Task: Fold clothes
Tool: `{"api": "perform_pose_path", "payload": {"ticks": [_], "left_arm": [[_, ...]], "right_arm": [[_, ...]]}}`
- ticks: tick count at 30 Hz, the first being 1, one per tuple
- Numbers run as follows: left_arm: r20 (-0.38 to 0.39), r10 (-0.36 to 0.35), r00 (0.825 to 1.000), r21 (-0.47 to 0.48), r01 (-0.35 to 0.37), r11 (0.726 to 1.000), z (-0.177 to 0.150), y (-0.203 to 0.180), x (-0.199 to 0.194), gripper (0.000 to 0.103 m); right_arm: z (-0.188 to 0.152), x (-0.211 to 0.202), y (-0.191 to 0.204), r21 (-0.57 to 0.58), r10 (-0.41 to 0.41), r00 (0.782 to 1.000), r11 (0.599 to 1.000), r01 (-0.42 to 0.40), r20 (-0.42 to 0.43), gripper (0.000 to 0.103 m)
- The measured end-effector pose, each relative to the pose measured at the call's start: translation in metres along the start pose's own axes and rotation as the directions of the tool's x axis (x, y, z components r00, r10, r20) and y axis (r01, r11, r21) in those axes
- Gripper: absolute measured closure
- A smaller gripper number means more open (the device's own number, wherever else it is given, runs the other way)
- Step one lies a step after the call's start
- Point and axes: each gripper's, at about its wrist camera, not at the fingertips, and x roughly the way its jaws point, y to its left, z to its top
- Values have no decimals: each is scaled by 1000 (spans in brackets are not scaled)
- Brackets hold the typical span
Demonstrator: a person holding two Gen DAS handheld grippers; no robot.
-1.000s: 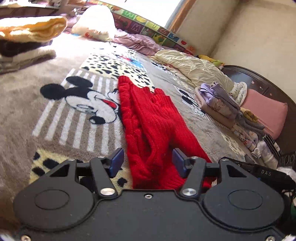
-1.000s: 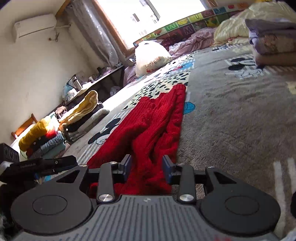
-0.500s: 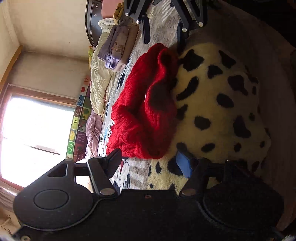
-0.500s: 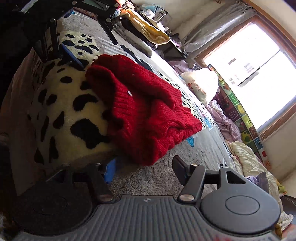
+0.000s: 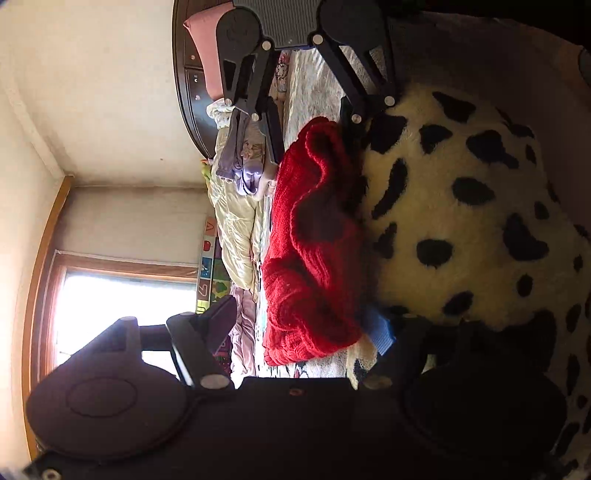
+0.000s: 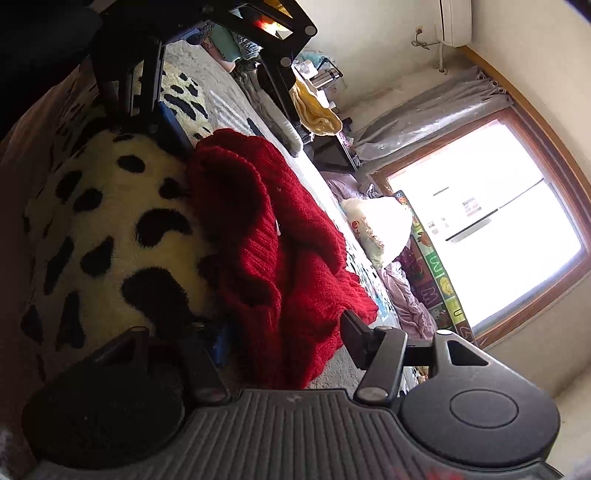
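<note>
Here, a bunched red cable-knit sweater (image 5: pixel 314 236) lies on a spotted plush blanket (image 5: pixel 461 206); left gripper (image 5: pixel 303 325) and right gripper (image 6: pixel 284 336) gape empty; best pinch matching edges evenly.

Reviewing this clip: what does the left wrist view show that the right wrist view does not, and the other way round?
Only the left wrist view shows the dark wooden headboard, the pink pillow and a folded lilac pile. Only the right wrist view shows the air conditioner, the grey curtain, a white bag and a yellow garment. Both show the red sweater lying across the spotted blanket, the window, and both grippers open: the left gripper and the right gripper, facing each other.
</note>
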Motion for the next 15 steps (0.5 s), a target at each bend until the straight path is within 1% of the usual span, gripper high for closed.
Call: {"api": "perform_pose_path", "payload": {"ticks": [2, 5, 6, 7, 8, 10, 11, 13, 15], "left_arm": [[5, -30, 1000, 35, 30, 999, 1, 3, 3, 27], [-21, -111, 994, 49, 112, 993, 7, 17, 17, 28], [-42, -133, 990, 30, 134, 991, 8, 22, 23, 31], [-59, -148, 987, 13, 149, 989, 10, 25, 28, 43], [-75, -151, 986, 5, 152, 988, 11, 27, 32, 50], [-85, -140, 986, -9, 140, 990, 14, 28, 33, 51], [-86, -133, 987, -12, 132, 991, 15, 28, 33, 54], [-81, -108, 991, 2, 109, 994, 16, 22, 36, 55], [-92, -92, 991, -27, 90, 996, 11, 14, 40, 56]], "right_arm": [[0, 2, -2, 15, 17, 1000, 1000, -17, 1, 52], [-1, 2, -7, 53, 41, 999, 998, -41, -3, 54], [-2, 2, -8, 67, 49, 999, 997, -48, -4, 55], [-3, 2, -9, 78, 54, 999, 996, -53, -5, 56], [-3, 2, -9, 84, 57, 998, 995, -57, -4, 57], [-4, 2, -13, 108, 68, 998, 992, -67, -3, 62], [-4, 2, -15, 123, 74, 997, 990, -73, -3, 63], [-6, 2, -19, 152, 88, 996, 985, -87, 0, 65], [-6, 2, -19, 162, 98, 995, 982, -97, 2, 66]]}}
